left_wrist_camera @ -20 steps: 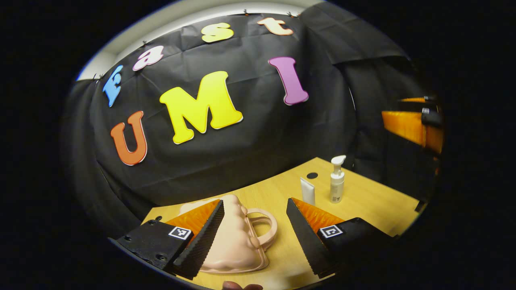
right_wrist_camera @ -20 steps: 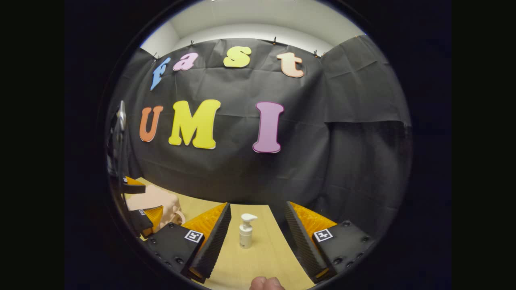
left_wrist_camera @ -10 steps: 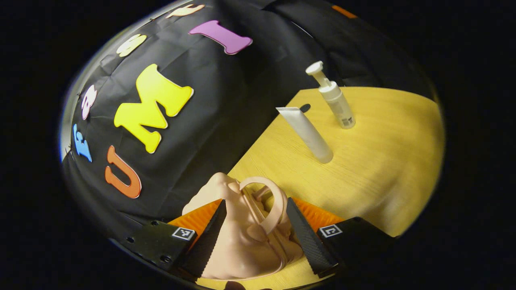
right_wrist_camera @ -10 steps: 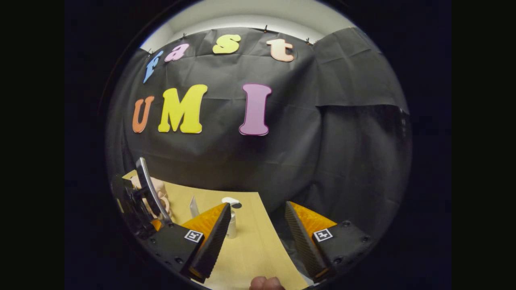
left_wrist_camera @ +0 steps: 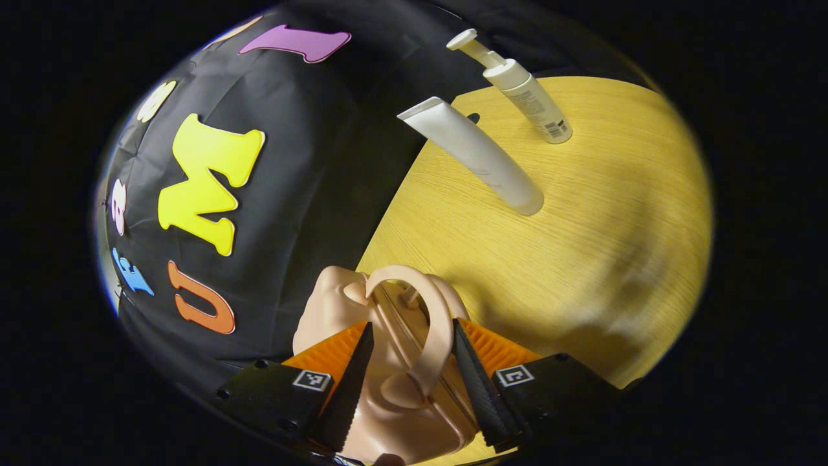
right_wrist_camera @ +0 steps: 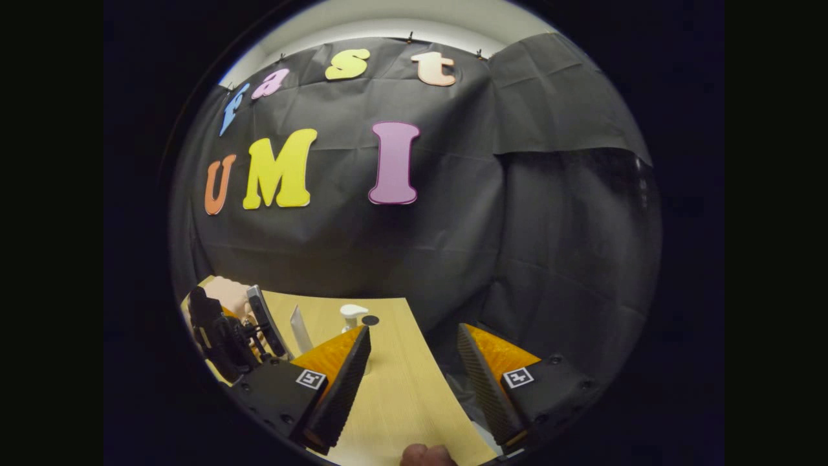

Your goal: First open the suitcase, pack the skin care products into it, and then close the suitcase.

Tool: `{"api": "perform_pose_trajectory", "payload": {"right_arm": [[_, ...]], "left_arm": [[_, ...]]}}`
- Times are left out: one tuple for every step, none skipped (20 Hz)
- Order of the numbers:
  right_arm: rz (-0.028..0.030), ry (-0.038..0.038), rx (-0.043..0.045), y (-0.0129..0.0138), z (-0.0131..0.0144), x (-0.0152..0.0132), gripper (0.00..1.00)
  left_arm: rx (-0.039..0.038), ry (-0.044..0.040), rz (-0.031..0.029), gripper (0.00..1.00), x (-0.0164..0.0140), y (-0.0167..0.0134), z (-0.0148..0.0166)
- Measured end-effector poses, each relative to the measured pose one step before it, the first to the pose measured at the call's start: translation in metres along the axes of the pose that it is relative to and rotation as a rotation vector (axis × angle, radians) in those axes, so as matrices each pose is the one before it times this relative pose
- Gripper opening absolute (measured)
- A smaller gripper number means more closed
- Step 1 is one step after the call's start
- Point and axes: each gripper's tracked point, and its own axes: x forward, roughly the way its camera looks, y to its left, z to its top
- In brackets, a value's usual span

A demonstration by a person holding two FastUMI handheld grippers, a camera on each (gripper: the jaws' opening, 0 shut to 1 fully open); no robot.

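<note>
black booth, wooden surface, tongs at the suitcase handle

black cloth walls the booth behind a pale wooden surface (left_wrist_camera: 582, 213). in the left gripper view the left tongs (left_wrist_camera: 409, 382) sit low over a small pink suitcase (left_wrist_camera: 336, 310), one finger on each side of its looped handle (left_wrist_camera: 435, 323). the fingers stand close to the handle, but whether both press on it cannot be told. the suitcase lies closed near the edge of the surface by the cloth wall. beyond it, well apart, a white tube (left_wrist_camera: 475, 155) stands on its cap end, and just past that a white pump bottle (left_wrist_camera: 527, 97) stands near a small dark hole in the wood.

in the right gripper view the right tongs (right_wrist_camera: 414, 382) are spread wide with nothing between the fingers, hovering above the surface (right_wrist_camera: 401, 401). a fingertip of the person's hand (right_wrist_camera: 425, 455) shows at the bottom edge. farther off to the left are the other gripper's body and the pink suitcase (right_wrist_camera: 226, 294), then the tube (right_wrist_camera: 300, 329) and the pump bottle (right_wrist_camera: 352, 314), partly hidden behind one finger.
</note>
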Motion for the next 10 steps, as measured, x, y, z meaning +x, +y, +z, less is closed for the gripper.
{"api": "perform_pose_trajectory", "payload": {"right_arm": [[0.00034, 0.00082, 0.00368, 0.00001, -0.00135, -0.00093, 0.81], [0.00225, -0.00359, 0.00163, 0.00162, 0.00105, -0.00071, 0.81], [0.00062, -0.00568, -0.00349, 0.00102, 0.00041, -0.00096, 0.81], [0.00275, -0.00655, -0.00296, 0.00129, 0.00163, -0.00026, 0.81], [0.00338, -0.00366, 0.00174, 0.00143, 0.0011, -0.00149, 0.81], [0.00035, 0.00073, 0.00304, 0.00101, 0.00103, -0.00103, 0.81], [0.00119, 0.0014, 0.00408, 0.0004, -0.00105, -0.00011, 0.81], [0.00013, 0.00104, 0.00165, 0.00136, -0.00004, -0.00094, 0.8], [-0.00072, -0.00226, 0.00106, -0.0001, 0.00038, -0.00166, 0.8], [-0.00022, -0.00468, 0.00047, 0.00107, 0.00273, -0.0016, 0.8]], "left_arm": [[0.00028, 0.01935, -0.00899, 0.72, 0.00711, 0.00183, -0.00303], [0.0095, 0.02649, -0.00932, 0.69, 0.00624, 0.00011, -0.00467], [0.0138, 0.02366, -0.00784, 0.64, 0.004, -0.00279, -0.00384], [0.01796, 0.02277, -0.00357, 0.62, 0.00089, -0.00069, -0.00301], [0.02224, 0.01481, -0.00033, 0.59, 0.00296, -0.0017, 0.00014], [0.01791, 0.00753, 0.0011, 0.58, -0.00129, -0.00025, 0.00171], [0.01624, 0.0103, -0.00271, 0.53, 0.00074, -0.00157, -0.00084], [0.01295, 0.01047, 0.00602, 0.48, -0.00071, 0.00008, 0.00136], [0.00772, 0.0027, -0.00105, 0.46, 0.00049, 0.00143, -0.00052], [-0.01734, -0.00625, -0.02798, 0.42, -0.00054, -0.00548, 0.00245]]}}
